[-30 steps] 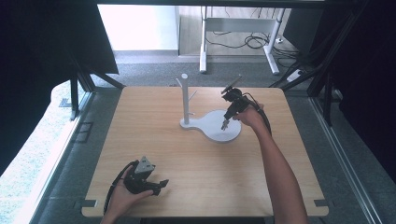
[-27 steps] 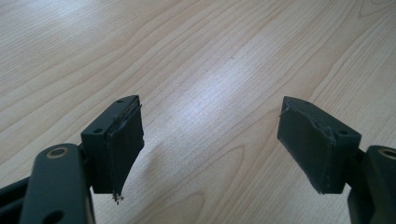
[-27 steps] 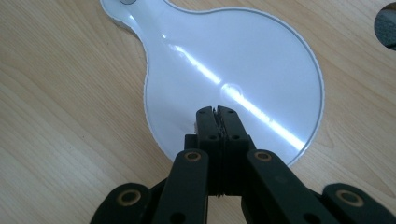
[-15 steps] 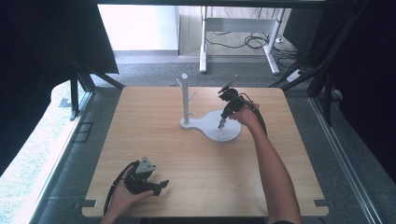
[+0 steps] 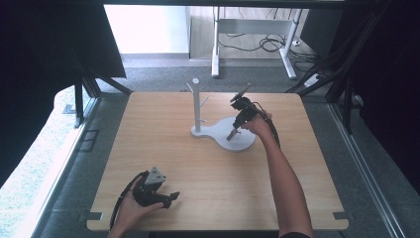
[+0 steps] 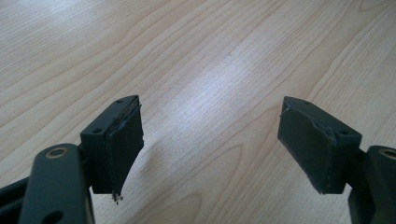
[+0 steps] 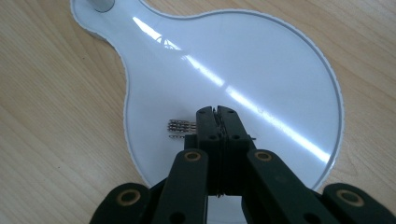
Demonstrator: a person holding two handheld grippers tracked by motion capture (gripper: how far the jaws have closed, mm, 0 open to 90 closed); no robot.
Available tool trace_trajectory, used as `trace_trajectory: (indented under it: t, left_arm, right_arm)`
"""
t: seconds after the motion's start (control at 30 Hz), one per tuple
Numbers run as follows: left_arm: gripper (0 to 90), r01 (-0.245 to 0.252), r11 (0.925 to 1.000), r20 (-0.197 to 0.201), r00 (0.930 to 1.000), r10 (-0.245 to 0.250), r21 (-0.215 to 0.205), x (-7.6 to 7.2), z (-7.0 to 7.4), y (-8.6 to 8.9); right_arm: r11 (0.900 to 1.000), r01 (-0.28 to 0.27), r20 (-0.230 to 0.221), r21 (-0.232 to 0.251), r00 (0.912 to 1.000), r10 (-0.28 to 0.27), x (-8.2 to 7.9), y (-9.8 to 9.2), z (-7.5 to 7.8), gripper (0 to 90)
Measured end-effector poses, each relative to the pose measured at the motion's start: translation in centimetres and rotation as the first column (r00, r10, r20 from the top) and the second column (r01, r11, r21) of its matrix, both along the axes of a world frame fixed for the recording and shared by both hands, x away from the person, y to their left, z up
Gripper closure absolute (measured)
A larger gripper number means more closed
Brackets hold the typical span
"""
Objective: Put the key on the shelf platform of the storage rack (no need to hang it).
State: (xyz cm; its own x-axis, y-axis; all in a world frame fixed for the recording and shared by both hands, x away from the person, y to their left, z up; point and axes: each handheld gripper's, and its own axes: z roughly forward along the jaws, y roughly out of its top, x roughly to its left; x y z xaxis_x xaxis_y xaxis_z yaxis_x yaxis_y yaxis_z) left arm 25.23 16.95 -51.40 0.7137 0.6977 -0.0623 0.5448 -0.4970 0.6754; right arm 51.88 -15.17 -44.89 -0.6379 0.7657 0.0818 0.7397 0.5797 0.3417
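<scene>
High view: near left, our left gripper [image 5: 171,197] rests on the table [image 5: 208,173], jaws spread and empty. Farther right, our right gripper [image 5: 231,136] pinches a small chain [image 7: 181,126] over the white stand's tray [image 7: 261,60].

From above our side we look forward and down over the whole table [image 5: 218,198] to the floor beyond. Our left gripper view sits close over bare wood [image 6: 210,70], looking along its jaws. Our right gripper view looks steeply down on the white stand base [image 7: 261,70], shared with the high view [image 5: 242,141].
</scene>
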Motion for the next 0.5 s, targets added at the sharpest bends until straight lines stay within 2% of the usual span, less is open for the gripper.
trace_trajectory:
  t: [0.3, 0.5]
  left_arm:
    - [22.5, 0.006, 0.9999, -0.004, 1.0, -0.006, 0.01, 0.0, -0.1, -0.1]
    - [22.3, 0.008, 0.9999, -0.007, 0.9999, -0.008, 0.013, 0.0, -0.2, -0.2]
  right_arm:
    - [1.0, 0.023, 0.0, 0.003, 0.9997, -0.023, 0.2, -0.3, -1.4, 89.3]
    - [1.0, 0.023, 0.009, 0.014, 0.9997, -0.023, 0.2, -0.3, -1.6, 85.8]
